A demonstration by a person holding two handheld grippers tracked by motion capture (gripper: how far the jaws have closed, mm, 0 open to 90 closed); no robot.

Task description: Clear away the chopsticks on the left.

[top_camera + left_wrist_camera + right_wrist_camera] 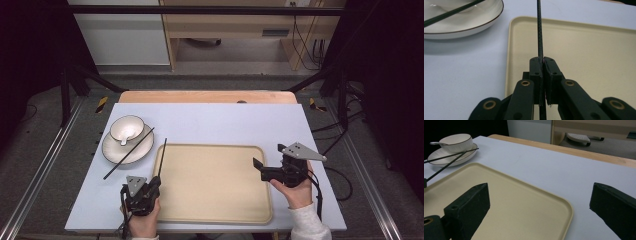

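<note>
My left gripper (pixel 156 184) (pixel 543 60) is shut on the near end of a thin black chopstick (pixel 162 157) (pixel 539 30), which points away along the left edge of the beige tray (pixel 212 182) (pixel 586 50). A second black chopstick (pixel 129 153) (pixel 449 13) lies slanted across the white plate (pixel 128 147) (pixel 474 22). On that plate sits a white bowl (pixel 127 128) (pixel 456 142) with a spoon in it. My right gripper (pixel 260 169) (pixel 539 188) stands open at the tray's right edge (pixel 570 212), with nothing between its jaws.
The tray lies on a pale blue-grey table top (pixel 220 122) with a wooden strip (pixel 207 96) at its far edge. The plate and bowl are at the table's left, beyond my left gripper. Dark frame posts and cables flank the table.
</note>
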